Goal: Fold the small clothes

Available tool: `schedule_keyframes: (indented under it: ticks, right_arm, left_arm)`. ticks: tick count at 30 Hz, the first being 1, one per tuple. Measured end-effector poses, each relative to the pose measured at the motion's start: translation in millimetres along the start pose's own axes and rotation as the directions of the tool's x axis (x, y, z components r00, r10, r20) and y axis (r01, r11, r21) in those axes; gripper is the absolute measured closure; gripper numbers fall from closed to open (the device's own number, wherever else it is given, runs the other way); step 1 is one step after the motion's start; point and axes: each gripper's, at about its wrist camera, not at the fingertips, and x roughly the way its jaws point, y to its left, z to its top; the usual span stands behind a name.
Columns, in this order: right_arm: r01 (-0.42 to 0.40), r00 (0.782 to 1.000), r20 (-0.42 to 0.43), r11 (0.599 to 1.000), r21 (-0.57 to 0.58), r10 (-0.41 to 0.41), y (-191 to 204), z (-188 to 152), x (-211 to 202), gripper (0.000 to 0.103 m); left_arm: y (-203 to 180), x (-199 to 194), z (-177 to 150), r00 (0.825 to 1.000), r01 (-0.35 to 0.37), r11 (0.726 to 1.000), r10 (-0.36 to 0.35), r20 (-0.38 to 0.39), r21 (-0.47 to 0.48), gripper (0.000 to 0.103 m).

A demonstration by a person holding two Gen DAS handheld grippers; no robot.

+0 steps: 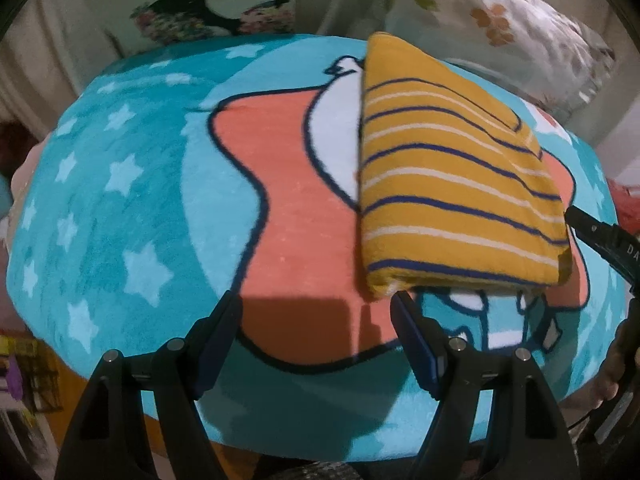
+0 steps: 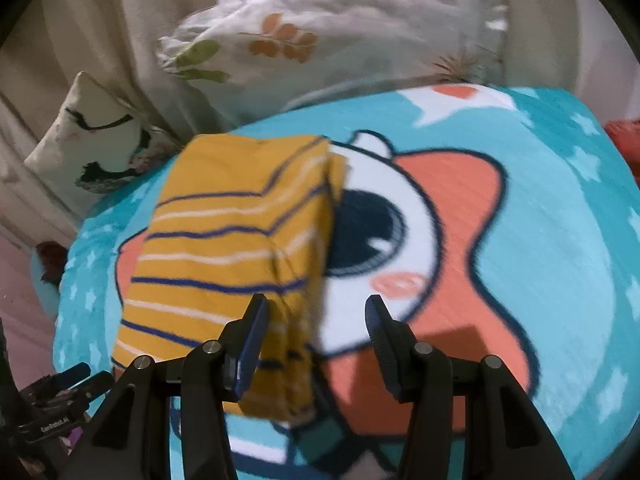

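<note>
Yellow striped garment (image 1: 460, 184), folded into a compact rectangle, right of centre on the cartoon blanket (image 1: 120, 200); left gripper (image 1: 316, 340) and right gripper (image 2: 316, 336) both open, empty; folding apparently complete.

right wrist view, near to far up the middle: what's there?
right gripper → yellow striped folded garment → teal cartoon blanket → leaf-print pillow
</note>
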Motion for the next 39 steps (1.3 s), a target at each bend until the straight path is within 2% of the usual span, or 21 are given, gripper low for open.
schedule_keyframes:
  ticks: [4,9,17,28,39]
  right_arm:
    - [0.048,0.999,0.005,0.998,0.029,-0.048,1,-13,-13,0.048]
    - [0.088,0.996,0.001,0.996,-0.006,-0.088,23,-32,-27,0.048]
    - [0.114,0.993,-0.033,0.993,-0.002,-0.114,51,-73,-32,0.047]
    - [0.107,0.992,-0.060,0.994,-0.036,-0.109,95,-122,-44,0.047]
    - [0.088,0.995,-0.045,0.994,-0.060,-0.091,129,-152,-63,0.045]
  left_arm:
    - [-3,0,-7,1.000,0.025,0.999,-0.025,0.003,0.047,0.028]
    - [3,1,-21,0.998,0.060,0.996,-0.059,-0.017,0.070,0.028]
    - [24,-9,-56,0.996,0.085,0.990,-0.081,-0.037,0.114,0.028]
    - [60,-35,-96,0.996,0.089,0.991,-0.088,-0.013,0.102,0.027]
    - [90,-67,-132,0.997,0.063,0.995,-0.066,0.043,0.077,0.026]
